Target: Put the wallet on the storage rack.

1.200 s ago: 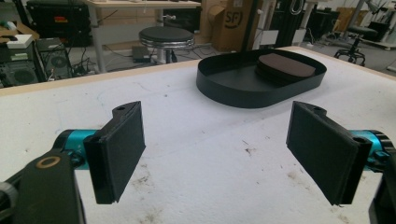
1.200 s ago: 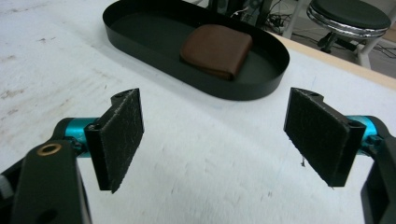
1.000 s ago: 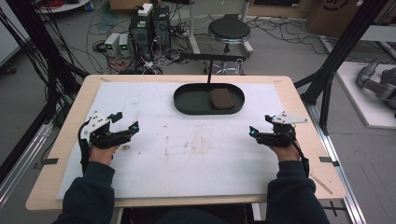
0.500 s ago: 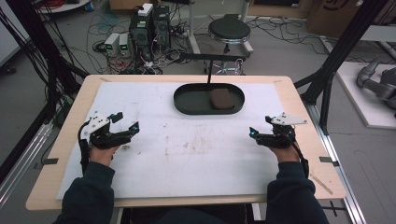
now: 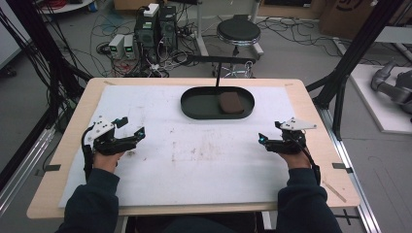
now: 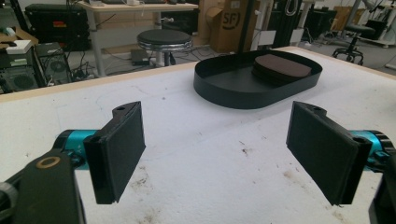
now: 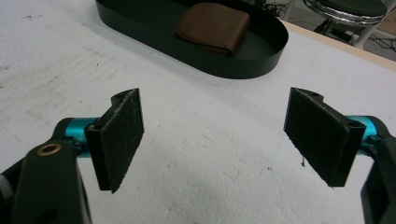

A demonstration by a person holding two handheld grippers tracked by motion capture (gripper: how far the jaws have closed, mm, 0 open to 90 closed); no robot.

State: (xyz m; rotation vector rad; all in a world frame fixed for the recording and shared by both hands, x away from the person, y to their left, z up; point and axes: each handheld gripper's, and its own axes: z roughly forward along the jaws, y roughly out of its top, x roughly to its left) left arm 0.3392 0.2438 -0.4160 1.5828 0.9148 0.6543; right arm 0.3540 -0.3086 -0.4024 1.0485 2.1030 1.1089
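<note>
1. Left gripper (image 5: 133,127) and right gripper (image 5: 268,134): jaws wide apart on both, nothing between them. Both low over the white surface (image 5: 194,160), one toward each side edge, well apart from each other.
2. The thing to handle: a brown folded pad (image 5: 230,102), looks like a leather wallet or a folded cloth. Can't tell which.
3. It lies flat in the right half of the black oval tray (image 5: 194,104), at the far middle of the surface, well ahead of both grippers.
4. Right gripper view shows the brown folded pad (image 7: 212,27) with a rounded fold edge facing the camera and a layered side; the tray wall (image 7: 261,63) stands between the gripper and it.
5. Handling, my read: light, soft, semi-stiff. Won't break. May flop open or sag if taken by one layer.
6. Surface looks matte, so slip on the pads should be low.
7. Where to grab: come down from above, over the tray wall, and pinch across the full thickness at the fold edge so all layers are caught.
8. Risk: the light tray could shift or lift with it if a jaw catches the wall.
</note>
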